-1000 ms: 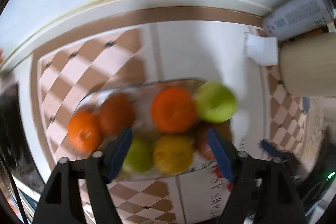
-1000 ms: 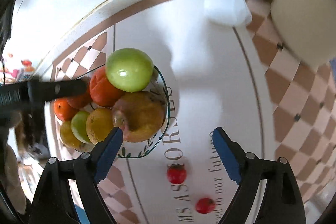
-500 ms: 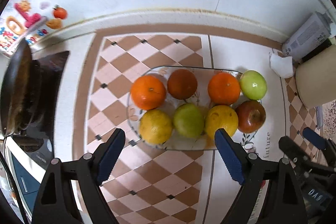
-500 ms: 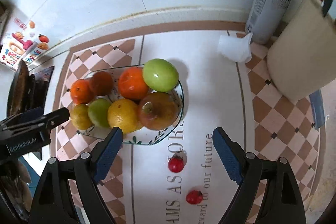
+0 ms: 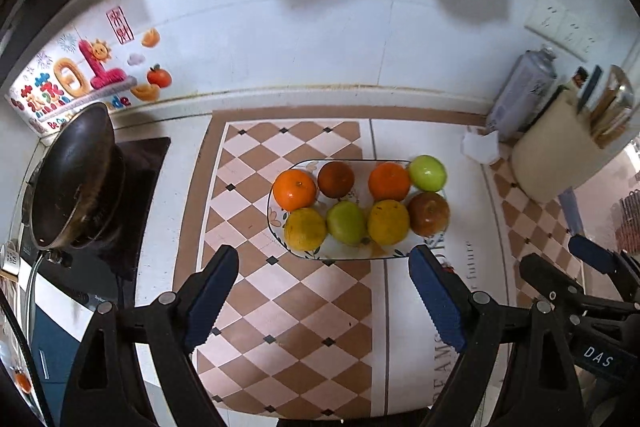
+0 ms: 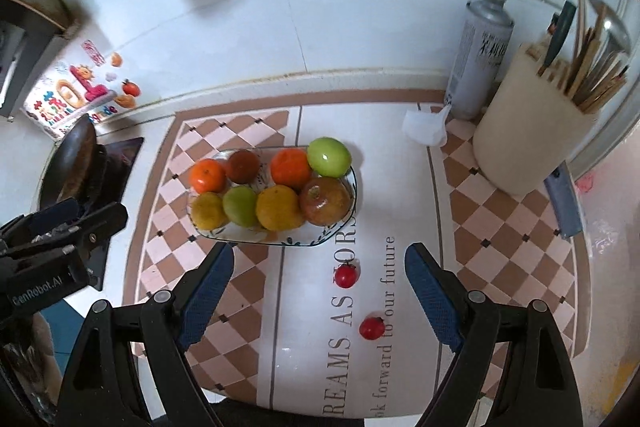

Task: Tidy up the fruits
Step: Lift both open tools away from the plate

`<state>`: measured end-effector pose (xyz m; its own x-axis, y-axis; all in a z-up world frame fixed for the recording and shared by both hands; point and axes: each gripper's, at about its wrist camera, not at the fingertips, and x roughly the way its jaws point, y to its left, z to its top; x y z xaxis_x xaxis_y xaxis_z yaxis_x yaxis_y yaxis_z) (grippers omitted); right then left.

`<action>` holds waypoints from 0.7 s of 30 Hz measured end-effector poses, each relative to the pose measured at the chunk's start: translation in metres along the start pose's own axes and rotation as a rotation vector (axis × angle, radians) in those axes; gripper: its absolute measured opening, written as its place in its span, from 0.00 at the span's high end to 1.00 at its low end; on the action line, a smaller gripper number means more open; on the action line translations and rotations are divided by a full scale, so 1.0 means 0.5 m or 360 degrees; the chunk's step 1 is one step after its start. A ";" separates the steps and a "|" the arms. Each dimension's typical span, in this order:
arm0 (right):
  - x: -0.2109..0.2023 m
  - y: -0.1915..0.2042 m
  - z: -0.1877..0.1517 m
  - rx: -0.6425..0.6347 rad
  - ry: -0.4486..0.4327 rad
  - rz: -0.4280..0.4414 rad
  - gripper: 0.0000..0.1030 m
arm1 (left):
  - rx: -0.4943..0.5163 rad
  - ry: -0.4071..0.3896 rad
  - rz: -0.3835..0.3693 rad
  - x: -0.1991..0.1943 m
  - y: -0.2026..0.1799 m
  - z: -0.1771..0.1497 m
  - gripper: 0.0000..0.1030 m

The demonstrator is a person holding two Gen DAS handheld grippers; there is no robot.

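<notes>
Left gripper (image 5: 324,293) wide, empty | right gripper (image 6: 320,291) wide, empty | eight fruits filled plate (image 6: 340,227) | two cherry tomatoes (image 6: 345,275) lay near, right.

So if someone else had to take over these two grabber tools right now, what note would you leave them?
Left gripper: open, empty, above the mat.
Right gripper: open, empty.
Glass tray: on the checkered mat, holding eight fruits in two rows, among them an orange, a green apple and a reddish apple.
Done: those eight are lined up in the tray.
Left: two small red tomatoes lie loose on the mat in front of the tray, nearest the right gripper; they probably go in next.
</notes>
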<state>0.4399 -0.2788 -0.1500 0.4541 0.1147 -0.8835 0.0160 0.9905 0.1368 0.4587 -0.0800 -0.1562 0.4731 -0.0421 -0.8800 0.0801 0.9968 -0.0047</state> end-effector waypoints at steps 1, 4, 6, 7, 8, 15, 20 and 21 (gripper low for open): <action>-0.014 0.003 -0.003 -0.0003 -0.0016 0.0002 0.13 | 0.0003 -0.0022 -0.0003 -0.016 0.000 -0.006 0.15; -0.061 0.014 -0.015 -0.0012 -0.0071 0.0003 0.13 | 0.0009 -0.0069 -0.0012 -0.050 0.001 -0.019 0.15; -0.089 0.020 -0.025 -0.0012 -0.0101 0.0008 0.13 | 0.0012 -0.0088 -0.0018 -0.065 0.001 -0.031 0.15; -0.099 0.023 -0.029 -0.0012 -0.0110 0.0010 0.13 | 0.0010 -0.0099 -0.0018 -0.074 0.001 -0.038 0.15; -0.110 0.028 -0.034 -0.0016 -0.0120 0.0009 0.13 | 0.0005 -0.0102 -0.0023 -0.080 0.001 -0.043 0.15; -0.162 0.044 -0.058 -0.0021 -0.0178 0.0002 0.13 | -0.0001 -0.0128 -0.0049 -0.114 0.000 -0.076 0.15; -0.178 0.042 -0.069 -0.0006 -0.0196 0.0002 0.13 | -0.0004 -0.0134 -0.0063 -0.127 -0.004 -0.090 0.15; -0.178 0.040 -0.070 0.0001 -0.0196 0.0009 0.13 | -0.0005 -0.0134 -0.0061 -0.128 -0.005 -0.092 0.15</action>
<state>0.3684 -0.2664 -0.0842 0.5600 0.1101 -0.8211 0.0134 0.9898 0.1419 0.3879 -0.0764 -0.1216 0.5417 -0.0859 -0.8362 0.0970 0.9945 -0.0393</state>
